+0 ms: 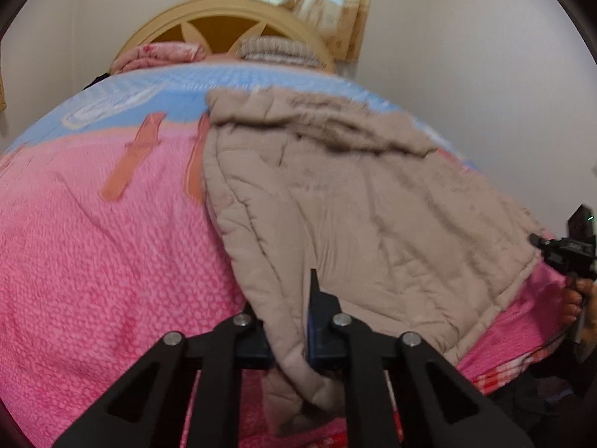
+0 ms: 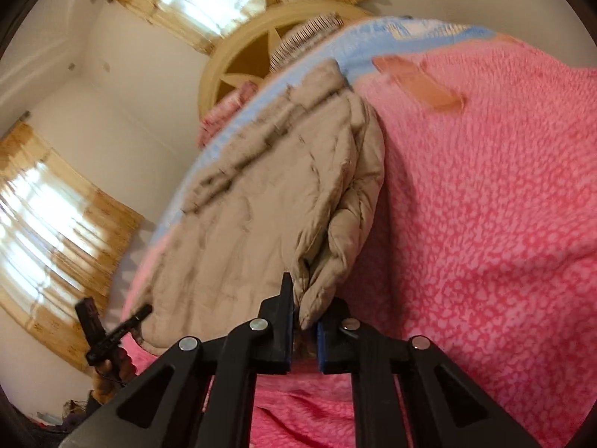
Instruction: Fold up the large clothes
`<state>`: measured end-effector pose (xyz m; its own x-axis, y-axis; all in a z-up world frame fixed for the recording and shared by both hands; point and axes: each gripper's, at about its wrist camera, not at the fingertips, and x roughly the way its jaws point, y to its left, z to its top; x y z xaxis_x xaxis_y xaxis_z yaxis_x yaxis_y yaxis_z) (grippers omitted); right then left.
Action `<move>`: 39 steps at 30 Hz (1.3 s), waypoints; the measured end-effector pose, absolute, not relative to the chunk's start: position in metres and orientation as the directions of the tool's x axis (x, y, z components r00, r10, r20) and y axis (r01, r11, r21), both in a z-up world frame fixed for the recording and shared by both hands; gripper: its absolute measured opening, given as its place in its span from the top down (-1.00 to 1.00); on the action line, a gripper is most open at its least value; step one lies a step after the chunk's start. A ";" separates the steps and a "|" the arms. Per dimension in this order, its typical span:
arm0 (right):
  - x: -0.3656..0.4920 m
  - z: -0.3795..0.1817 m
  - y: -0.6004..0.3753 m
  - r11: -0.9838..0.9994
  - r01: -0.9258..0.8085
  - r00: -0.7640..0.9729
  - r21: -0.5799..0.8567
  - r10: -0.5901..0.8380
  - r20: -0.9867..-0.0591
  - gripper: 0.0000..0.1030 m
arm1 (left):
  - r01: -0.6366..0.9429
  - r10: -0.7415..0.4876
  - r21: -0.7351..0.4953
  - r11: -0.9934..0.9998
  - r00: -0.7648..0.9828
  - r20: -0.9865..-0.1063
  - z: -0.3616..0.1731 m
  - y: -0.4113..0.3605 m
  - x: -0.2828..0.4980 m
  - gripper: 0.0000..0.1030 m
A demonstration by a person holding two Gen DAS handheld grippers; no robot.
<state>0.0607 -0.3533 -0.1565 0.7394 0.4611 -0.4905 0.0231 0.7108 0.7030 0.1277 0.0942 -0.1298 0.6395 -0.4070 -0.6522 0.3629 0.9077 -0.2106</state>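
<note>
A beige quilted coat [image 1: 354, 194] with a fur-trimmed hood lies spread on a pink bedspread [image 1: 93, 261]. My left gripper [image 1: 287, 317] is shut on the coat's near corner, and a fold of fabric hangs down between its fingers. At the coat's right edge my right gripper [image 1: 559, 252] shows small, held by a hand [image 1: 582, 298]. In the right wrist view the right gripper [image 2: 308, 310] is shut on a bunched corner of the coat [image 2: 253, 205]. The left gripper [image 2: 112, 330] touches the coat's other near corner there.
The bedspread [image 2: 485, 205] turns blue toward a cream round headboard [image 1: 224, 26]. A folded pink blanket [image 1: 156, 54] and a grey knitted bundle [image 1: 276, 50] rest against it. Curtained windows [image 2: 56, 216] and white walls surround the bed. The bed's edge drops off at lower right [image 1: 496, 373].
</note>
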 end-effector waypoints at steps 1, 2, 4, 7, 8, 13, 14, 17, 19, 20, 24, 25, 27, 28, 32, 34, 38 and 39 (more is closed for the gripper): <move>0.057 -0.150 -0.354 0.706 0.007 0.751 0.708 0.464 -0.470 0.87 | 0.370 -0.417 -0.214 0.904 0.647 -0.639 -0.122 0.097 0.124 0.79; 0.054 -0.140 -0.354 0.704 -0.014 0.764 0.710 0.466 -0.447 0.87 | 0.382 -0.434 -0.226 0.896 0.648 -0.625 -0.114 0.098 0.121 0.80; 0.048 -0.121 -0.352 0.703 -0.050 0.782 0.709 0.469 -0.410 0.88 | 0.410 -0.472 -0.248 0.878 0.650 -0.596 -0.096 0.101 0.115 0.81; 0.037 -0.090 -0.352 0.690 -0.106 0.813 0.716 0.475 -0.338 0.88 | 0.447 -0.531 -0.292 0.846 0.656 -0.536 -0.068 0.108 0.105 0.81; 0.035 -0.082 -0.353 0.687 -0.119 0.819 0.717 0.477 -0.321 0.88 | 0.452 -0.546 -0.308 0.837 0.659 -0.517 -0.060 0.111 0.102 0.81; 0.008 -0.026 -0.355 0.681 -0.213 0.864 0.700 0.466 -0.191 0.89 | 0.477 -0.594 -0.355 0.804 0.682 -0.426 -0.023 0.129 0.087 0.81; 0.002 -0.017 -0.355 0.687 -0.228 0.870 0.690 0.462 -0.173 0.89 | 0.486 -0.595 -0.345 0.803 0.690 -0.412 -0.017 0.131 0.083 0.81; 0.002 0.005 -0.354 0.699 -0.257 0.883 0.667 0.451 -0.133 0.89 | 0.506 -0.611 -0.345 0.791 0.685 -0.396 -0.009 0.135 0.086 0.81; 0.017 0.014 -0.351 0.718 -0.260 0.886 0.645 0.444 -0.138 0.89 | 0.503 -0.598 -0.322 0.802 0.690 -0.409 -0.007 0.134 0.103 0.81; 0.023 0.016 -0.351 0.716 -0.262 0.884 0.647 0.447 -0.136 0.90 | 0.503 -0.601 -0.329 0.799 0.684 -0.413 -0.006 0.134 0.115 0.81; 0.075 0.027 -0.353 0.721 -0.246 0.897 0.648 0.422 -0.129 0.90 | 0.505 -0.628 -0.373 0.778 0.651 -0.427 -0.002 0.133 0.171 0.80; 0.091 0.029 -0.353 0.724 -0.239 0.901 0.647 0.413 -0.129 0.90 | 0.494 -0.620 -0.375 0.784 0.656 -0.430 -0.001 0.134 0.183 0.77; 0.120 0.031 -0.356 0.726 -0.222 0.910 0.650 0.395 -0.130 0.90 | 0.487 -0.626 -0.396 0.779 0.644 -0.439 0.000 0.133 0.208 0.72; 0.133 0.034 -0.358 0.729 -0.215 0.912 0.649 0.387 -0.133 0.90 | 0.489 -0.621 -0.385 0.783 0.646 -0.444 0.003 0.131 0.220 0.65; 0.189 0.042 -0.361 0.757 -0.176 0.923 0.630 0.350 -0.162 0.90 | 0.486 -0.632 -0.405 0.775 0.627 -0.456 0.010 0.134 0.260 0.48; 0.211 0.041 -0.364 0.756 -0.158 0.924 0.635 0.340 -0.174 0.90 | 0.489 -0.652 -0.434 0.757 0.607 -0.454 0.012 0.139 0.274 0.38; 0.265 0.033 -0.372 0.776 -0.103 0.926 0.623 0.303 -0.225 0.90 | 0.477 -0.667 -0.470 0.743 0.584 -0.462 0.013 0.148 0.295 0.26; 0.276 0.028 -0.372 0.779 -0.090 0.925 0.621 0.296 -0.238 0.90 | 0.478 -0.666 -0.466 0.744 0.579 -0.470 0.013 0.148 0.299 0.26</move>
<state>0.2764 -0.3722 0.0280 0.9250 0.2964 -0.2379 -0.0898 0.7787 0.6209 0.2988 0.1481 0.0128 0.5790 -0.6662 -0.4701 0.4783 0.7444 -0.4659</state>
